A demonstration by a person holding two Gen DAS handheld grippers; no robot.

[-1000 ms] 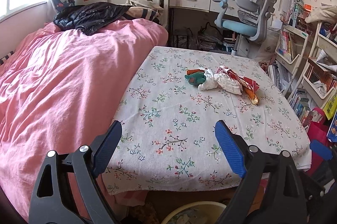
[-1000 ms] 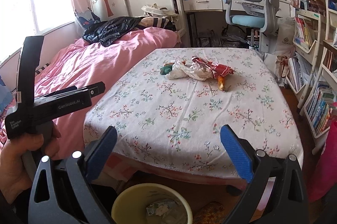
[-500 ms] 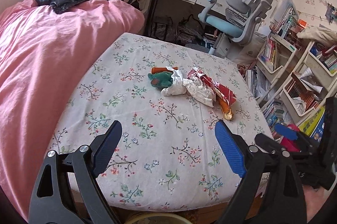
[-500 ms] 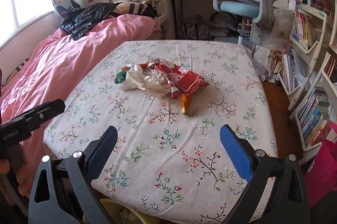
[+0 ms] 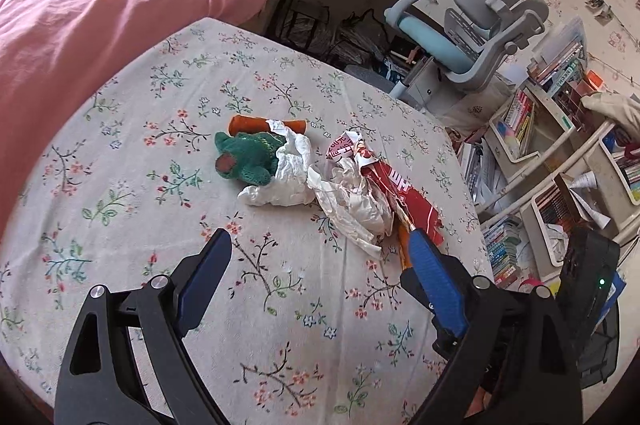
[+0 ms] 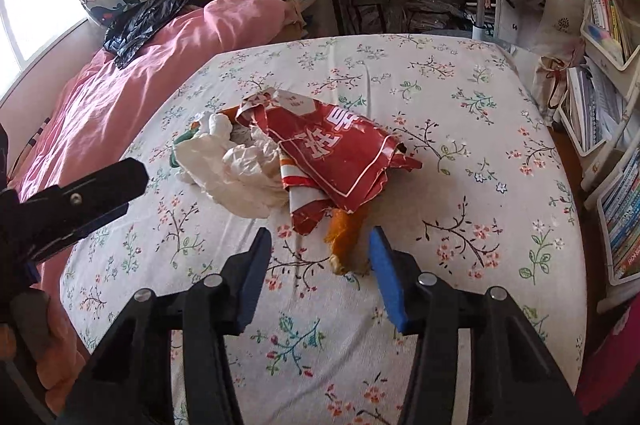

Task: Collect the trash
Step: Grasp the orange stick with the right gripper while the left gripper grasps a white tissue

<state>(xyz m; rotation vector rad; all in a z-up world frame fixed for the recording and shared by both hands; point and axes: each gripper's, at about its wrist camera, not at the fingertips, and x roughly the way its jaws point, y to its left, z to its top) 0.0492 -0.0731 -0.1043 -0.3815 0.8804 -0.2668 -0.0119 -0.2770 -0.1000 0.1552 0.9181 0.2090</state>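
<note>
A trash pile lies mid-table on the floral cloth [image 5: 120, 225]: an orange wrapper [image 5: 264, 123], a green knitted piece [image 5: 246, 157], crumpled white paper [image 5: 288, 181] and a red printed bag [image 5: 416, 201]. My left gripper [image 5: 318, 241] hovers open just short of the white paper, with nothing between its fingers. In the right wrist view the red bag [image 6: 336, 149] covers the white paper [image 6: 240, 169]. My right gripper [image 6: 319, 239] is closing, with an orange scrap [image 6: 348, 229] between its jaws. The scrap lies against the right finger [image 6: 384, 265], and the left finger stands apart from it.
A pink-quilted bed [image 5: 100, 5] adjoins the table's left side, with a black jacket [image 6: 148, 17] on it. A grey-blue desk chair [image 5: 480, 25] stands behind the table. Crowded bookshelves [image 5: 560, 145] line the right. The left tool's black frame [image 6: 80, 193] shows at the right view's left edge.
Both grippers moved forward and down over the table, close to the trash pile. The right jaws narrowed around the orange scrap. The bin at the table's front edge dropped out of view.
</note>
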